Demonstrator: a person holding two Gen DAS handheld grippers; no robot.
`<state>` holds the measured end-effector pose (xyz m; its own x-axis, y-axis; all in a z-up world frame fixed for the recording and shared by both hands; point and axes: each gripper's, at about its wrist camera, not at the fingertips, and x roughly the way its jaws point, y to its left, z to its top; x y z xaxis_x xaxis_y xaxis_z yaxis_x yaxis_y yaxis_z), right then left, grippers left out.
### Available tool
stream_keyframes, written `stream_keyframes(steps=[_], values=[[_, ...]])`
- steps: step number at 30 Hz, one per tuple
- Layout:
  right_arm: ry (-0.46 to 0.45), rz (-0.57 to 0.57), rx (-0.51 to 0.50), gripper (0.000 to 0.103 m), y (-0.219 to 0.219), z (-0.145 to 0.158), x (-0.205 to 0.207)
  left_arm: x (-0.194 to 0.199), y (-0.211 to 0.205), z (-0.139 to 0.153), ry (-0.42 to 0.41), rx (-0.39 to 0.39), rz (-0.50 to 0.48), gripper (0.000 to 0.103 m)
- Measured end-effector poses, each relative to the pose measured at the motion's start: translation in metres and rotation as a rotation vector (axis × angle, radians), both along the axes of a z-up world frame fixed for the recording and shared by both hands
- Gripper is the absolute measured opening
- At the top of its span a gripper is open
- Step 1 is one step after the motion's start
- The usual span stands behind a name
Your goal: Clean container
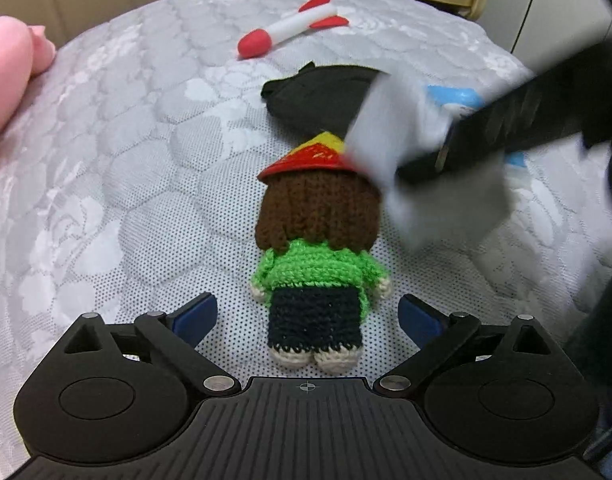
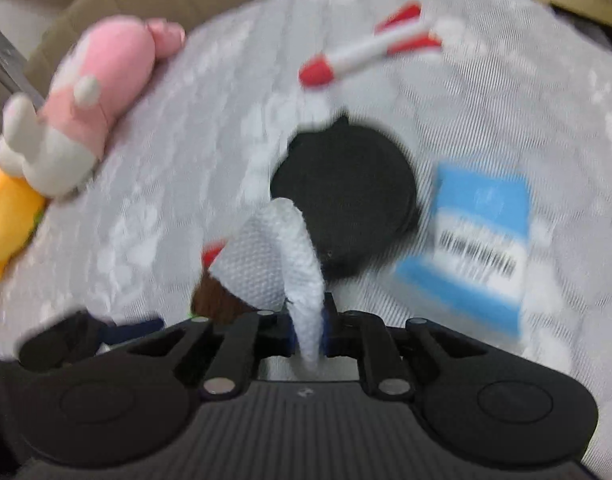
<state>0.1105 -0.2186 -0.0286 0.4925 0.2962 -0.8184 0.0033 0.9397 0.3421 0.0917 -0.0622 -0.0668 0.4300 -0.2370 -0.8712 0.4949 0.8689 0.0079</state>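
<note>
Container [image 2: 344, 196], the round black one, lies on the bed past the doll [image 1: 316, 256]. Your right claw [image 2: 308, 330] pinches a white wipe [image 2: 274, 256]; your left claw [image 1: 308, 314] is wide open and empty. With nothing holding it, the container could slide when you rub.
</note>
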Motion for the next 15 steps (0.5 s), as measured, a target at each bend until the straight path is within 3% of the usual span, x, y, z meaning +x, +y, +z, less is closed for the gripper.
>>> stream_keyframes(steps=[4,7,8,9,10,13,15], values=[[-0.072,-0.029,0.012,0.012,-0.03,0.022,0.012,0.01,-0.007,-0.02,0.025,-0.014,0.024,0.1],[-0.145,-0.099,-0.041,0.012,-0.062,0.036,0.02,0.011,-0.01,-0.019,-0.03,-0.013,0.026,0.1],[-0.172,-0.134,-0.064,0.012,-0.074,0.039,0.023,0.012,-0.009,-0.017,-0.044,-0.011,0.033,0.097],[-0.188,-0.172,-0.086,0.012,-0.085,0.039,0.026,0.013,-0.007,-0.015,-0.05,-0.012,0.042,0.082],[-0.19,-0.211,-0.1,0.012,-0.094,0.036,0.031,0.016,-0.004,-0.013,-0.041,-0.022,0.054,0.073],[-0.144,-0.228,-0.092,0.012,-0.106,0.023,0.057,0.025,0.012,-0.004,-0.05,-0.041,0.133,0.067],[-0.132,-0.193,-0.118,0.012,-0.1,0.016,0.073,0.031,0.025,0.003,-0.088,-0.006,0.198,0.061]])
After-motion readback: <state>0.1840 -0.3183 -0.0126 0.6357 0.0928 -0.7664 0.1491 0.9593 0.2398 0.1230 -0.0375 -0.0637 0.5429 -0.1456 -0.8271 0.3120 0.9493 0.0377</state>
